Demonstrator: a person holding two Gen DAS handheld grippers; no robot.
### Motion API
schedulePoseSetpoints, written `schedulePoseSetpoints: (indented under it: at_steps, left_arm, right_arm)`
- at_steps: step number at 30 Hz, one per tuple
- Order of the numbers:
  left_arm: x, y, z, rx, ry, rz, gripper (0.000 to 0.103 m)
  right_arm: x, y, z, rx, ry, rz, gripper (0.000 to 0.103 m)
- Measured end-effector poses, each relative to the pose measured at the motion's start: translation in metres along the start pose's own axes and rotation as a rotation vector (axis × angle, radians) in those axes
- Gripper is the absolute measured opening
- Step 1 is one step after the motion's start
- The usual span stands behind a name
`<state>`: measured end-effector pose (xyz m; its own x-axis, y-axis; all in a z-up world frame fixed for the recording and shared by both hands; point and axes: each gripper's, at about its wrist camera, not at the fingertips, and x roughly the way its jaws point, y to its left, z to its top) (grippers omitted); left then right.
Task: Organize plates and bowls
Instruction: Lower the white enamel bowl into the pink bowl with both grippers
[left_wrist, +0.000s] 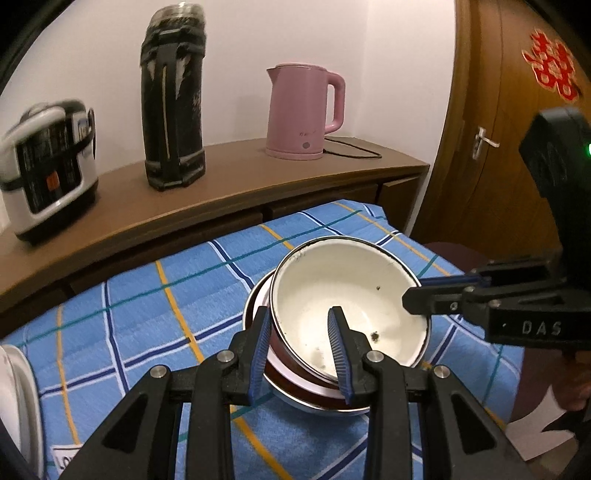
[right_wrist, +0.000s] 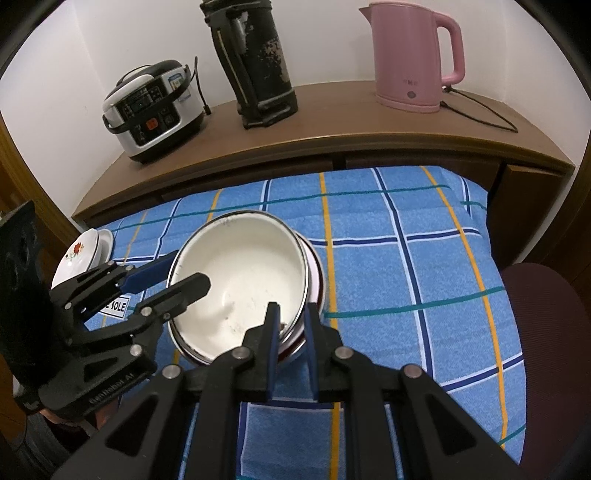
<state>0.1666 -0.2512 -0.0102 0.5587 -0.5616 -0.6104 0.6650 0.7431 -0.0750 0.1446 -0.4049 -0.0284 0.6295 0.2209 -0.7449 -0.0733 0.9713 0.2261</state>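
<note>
2 hand-held grippers, left (left_wrist: 301, 336) and right (right_wrist: 291, 328), each clamp the white bowl's (left_wrist: 343, 295) rim atop the bowl stack (left_wrist: 314, 391). Flowered dishes (right_wrist: 83, 254) beside the stack remain unsorted.

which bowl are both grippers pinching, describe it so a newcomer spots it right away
On the blue checked cloth in front of the wooden sideboard, find the stack of bowls in the middle. The white enamel bowl sits tilted on top, the left gripper and right gripper each pinching its rim. Unlike the flower-printed dish at the edge, it is plain inside with a dark rim.
</note>
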Motion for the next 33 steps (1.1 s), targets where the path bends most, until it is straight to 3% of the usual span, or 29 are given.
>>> schedulePoseSetpoints:
  at_steps: [7,18,33]
  left_arm:
    - [0.003,-0.008,-0.003,0.065,-0.007,0.057,0.034]
    - [-0.001,-0.007,-0.003,0.059,-0.006,0.044,0.034]
    - [-0.003,-0.006,-0.002,0.058,-0.005,0.042,0.034]
  right_arm:
    - [0.000,0.001,0.000,-0.009,-0.004,-0.007,0.014]
    - [0.003,0.000,0.002,-0.029,0.021,0.008,0.015]
    - [0.002,0.011,0.000,-0.110,-0.002,-0.060,0.016]
